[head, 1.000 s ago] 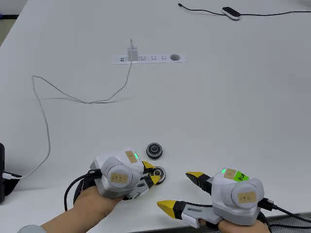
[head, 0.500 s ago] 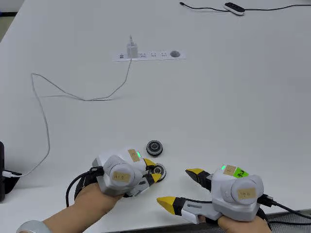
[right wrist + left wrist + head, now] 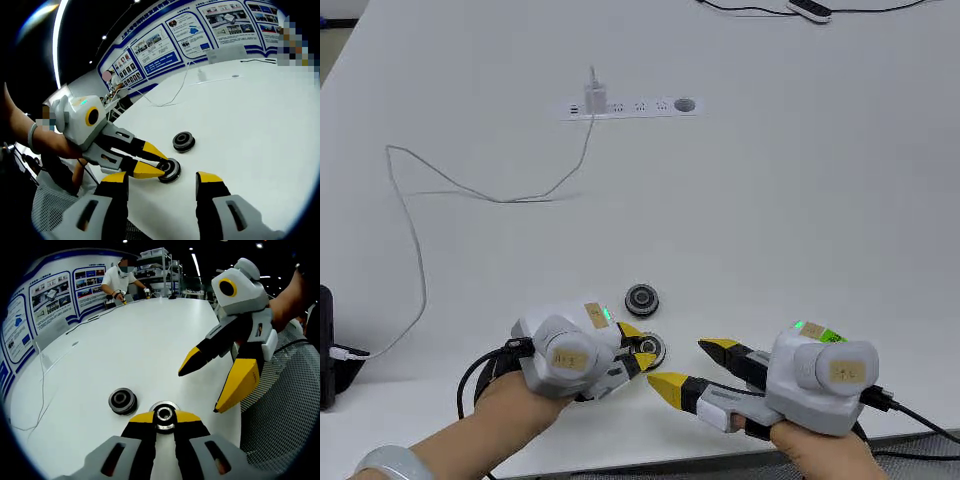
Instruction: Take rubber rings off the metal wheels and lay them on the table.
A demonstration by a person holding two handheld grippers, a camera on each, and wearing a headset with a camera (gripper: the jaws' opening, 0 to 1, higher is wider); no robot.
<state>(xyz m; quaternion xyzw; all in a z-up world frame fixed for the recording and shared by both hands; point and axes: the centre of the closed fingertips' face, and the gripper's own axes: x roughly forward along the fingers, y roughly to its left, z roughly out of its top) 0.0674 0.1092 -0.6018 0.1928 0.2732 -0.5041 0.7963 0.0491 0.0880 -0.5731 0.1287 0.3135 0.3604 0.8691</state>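
The nearer metal wheel (image 3: 648, 350) lies near the front edge of the table (image 3: 770, 220), pinched in the closed jaws of the left gripper (image 3: 638, 348), with the right gripper (image 3: 688, 365) wide open and empty beside it, so a skewed pull on its rubber ring (image 3: 177, 173) could pop it free.

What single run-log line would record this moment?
left tool: shut on near wheel | right tool: open, beside it | far wheel: resting on table

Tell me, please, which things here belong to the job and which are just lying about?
Job: gripped wheel, loose wheel, left gripper, right gripper.
Lying about: power strip, white cable, black device.
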